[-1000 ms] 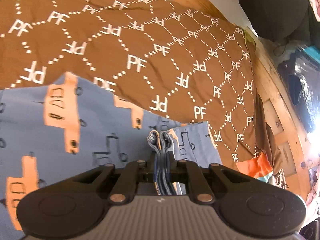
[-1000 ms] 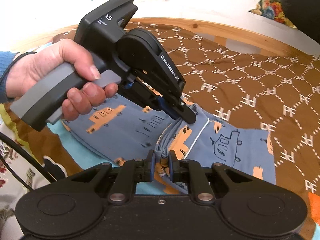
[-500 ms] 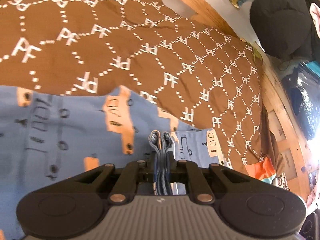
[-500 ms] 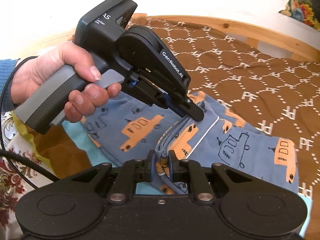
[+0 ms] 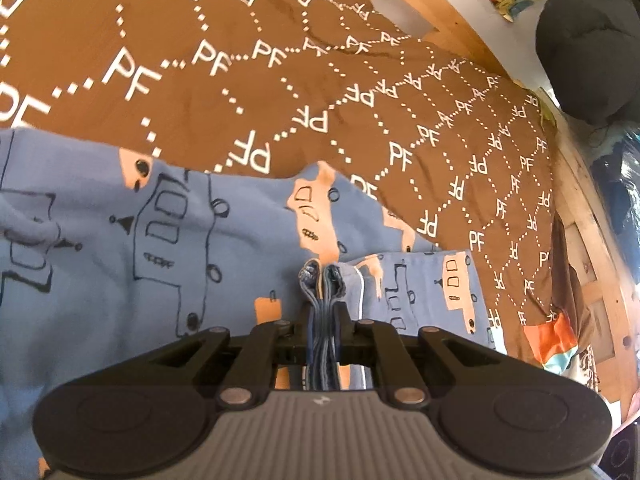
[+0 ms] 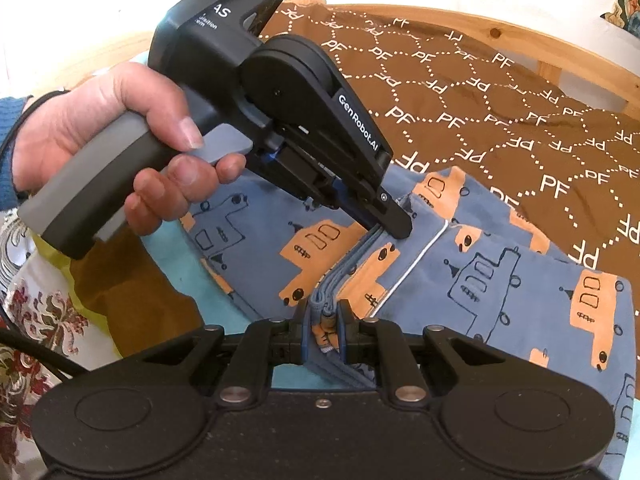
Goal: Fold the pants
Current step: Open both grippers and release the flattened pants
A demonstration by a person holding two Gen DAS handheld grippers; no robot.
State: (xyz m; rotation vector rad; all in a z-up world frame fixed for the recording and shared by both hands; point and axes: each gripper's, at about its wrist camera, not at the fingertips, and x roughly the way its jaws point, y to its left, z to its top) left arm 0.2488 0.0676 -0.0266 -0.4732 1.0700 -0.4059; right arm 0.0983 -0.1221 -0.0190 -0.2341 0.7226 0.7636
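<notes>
Blue pants [image 5: 168,248] with orange truck prints lie partly folded on a brown bedspread. My left gripper [image 5: 323,312] is shut on a stack of the pants' edge layers. In the right wrist view the pants [image 6: 500,276] spread to the right, and my right gripper [image 6: 325,324] is shut on the same bunched edge. The left gripper [image 6: 394,226] shows there too, held by a hand, pinching the edge a short way beyond the right one. The edge runs taut between the two.
The brown bedspread [image 5: 360,100] with white "PF" marks covers the bed. A wooden bed frame [image 6: 540,44] runs along the far side. A dark cushion [image 5: 588,48] sits beyond it. A turquoise cloth [image 6: 176,252] and floral fabric [image 6: 36,320] lie at the left.
Both grippers have carried the pinched edge along over the bed. More blue fabric now shows in the left wrist view, and the pants lie more spread to the right.
</notes>
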